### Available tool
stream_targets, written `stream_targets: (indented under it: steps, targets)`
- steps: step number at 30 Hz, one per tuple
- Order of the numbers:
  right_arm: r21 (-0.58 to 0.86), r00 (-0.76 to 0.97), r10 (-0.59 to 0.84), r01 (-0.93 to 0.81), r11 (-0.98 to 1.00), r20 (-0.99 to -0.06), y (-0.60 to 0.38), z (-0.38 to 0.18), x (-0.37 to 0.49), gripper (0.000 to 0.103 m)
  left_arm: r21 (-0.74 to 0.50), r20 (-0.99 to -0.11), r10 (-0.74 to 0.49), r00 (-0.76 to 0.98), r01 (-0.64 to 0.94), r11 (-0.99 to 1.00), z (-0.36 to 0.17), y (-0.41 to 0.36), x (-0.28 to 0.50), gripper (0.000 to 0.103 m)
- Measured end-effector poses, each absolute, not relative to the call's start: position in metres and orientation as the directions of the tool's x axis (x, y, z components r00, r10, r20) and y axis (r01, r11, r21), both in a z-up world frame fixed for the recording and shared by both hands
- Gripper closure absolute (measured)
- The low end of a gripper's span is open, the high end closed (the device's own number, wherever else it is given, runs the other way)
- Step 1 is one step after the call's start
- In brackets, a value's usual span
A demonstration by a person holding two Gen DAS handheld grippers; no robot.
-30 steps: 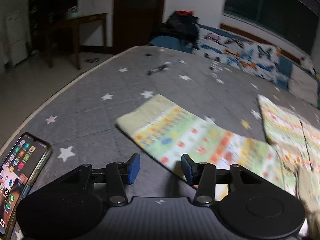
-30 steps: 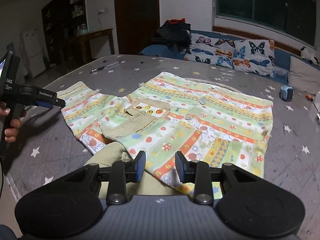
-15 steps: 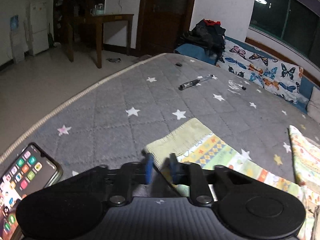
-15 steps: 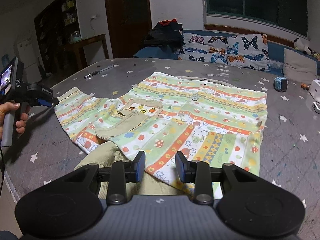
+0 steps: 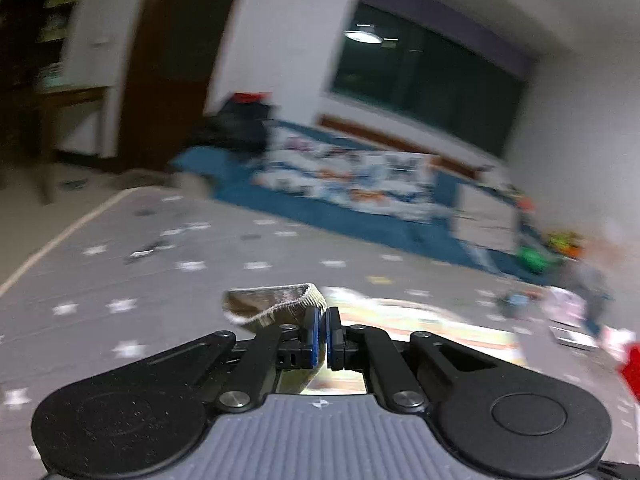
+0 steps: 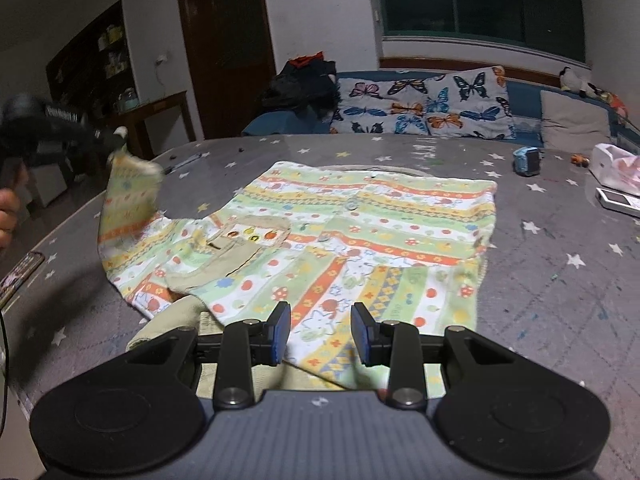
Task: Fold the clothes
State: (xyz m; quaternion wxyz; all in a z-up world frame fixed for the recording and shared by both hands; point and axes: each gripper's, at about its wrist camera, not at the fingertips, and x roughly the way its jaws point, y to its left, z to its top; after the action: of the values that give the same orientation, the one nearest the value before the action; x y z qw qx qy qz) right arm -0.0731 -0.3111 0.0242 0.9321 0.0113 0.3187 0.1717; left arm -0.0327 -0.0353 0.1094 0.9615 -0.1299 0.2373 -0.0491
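Note:
A child's shirt point(image 6: 360, 240) with green, orange and yellow stripes lies spread on the grey star-print bed point(image 6: 560, 280). Its left sleeve point(image 6: 128, 196) is lifted off the bed, pinched at the beige cuff point(image 5: 276, 304) by my left gripper point(image 5: 321, 330), which is shut on it. From the right wrist view the left gripper point(image 6: 114, 136) is blurred at the far left, with a hand point(image 6: 8, 212) below it. My right gripper point(image 6: 320, 330) hovers open over the shirt's near hem, nothing between its fingers.
A phone point(image 6: 20, 272) lies at the bed's left edge. A blue tape roll point(image 6: 528, 160), a white bag point(image 6: 616, 168) and a second phone point(image 6: 620, 200) sit at the far right. Butterfly pillows point(image 6: 424, 108) line the back, and a pen point(image 6: 184, 162) lies beyond the sleeve.
My left gripper closed on the sleeve cuff and lifted it up off the bed, swinging toward the shirt. The right gripper stayed open and shifted only slightly.

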Motion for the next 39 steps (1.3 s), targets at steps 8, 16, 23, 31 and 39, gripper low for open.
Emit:
stream_targets:
  steps: [8,16,23,31,39]
  targets:
    - [0.179,0.76,0.3,-0.241,0.954,-0.576,-0.339,0.025,-0.077,0.07,-0.321,-0.479,-0.417,0.773,0.289,0.902,0.095,-0.13,-0.023,0.1]
    - [0.219,0.77,0.264,-0.164,0.962,-0.581,-0.365,0.022,-0.074,0.07,-0.272,-0.583,-0.486,0.651,0.407,0.872,0.053,-0.171,-0.021,0.093]
    - [0.26,0.754,0.3,-0.177,0.949,-0.584,-0.359,0.022,-0.062,0.07,-0.217,-0.57,-0.44,0.694,0.389,0.895,0.049,-0.137,-0.039,0.06]
    - [0.247,0.699,0.324,-0.213,0.945,-0.638,-0.331,0.003,-0.039,0.07,-0.101,-0.586,-0.256,0.769,0.244,0.964,0.044,-0.065,-0.062,0.049]
    - [0.218,0.696,0.305,-0.214,0.952,-0.65,-0.32,-0.002,-0.029,0.084,-0.031,-0.64,-0.169,0.749,0.195,0.98,0.019,-0.037,-0.073,0.048]
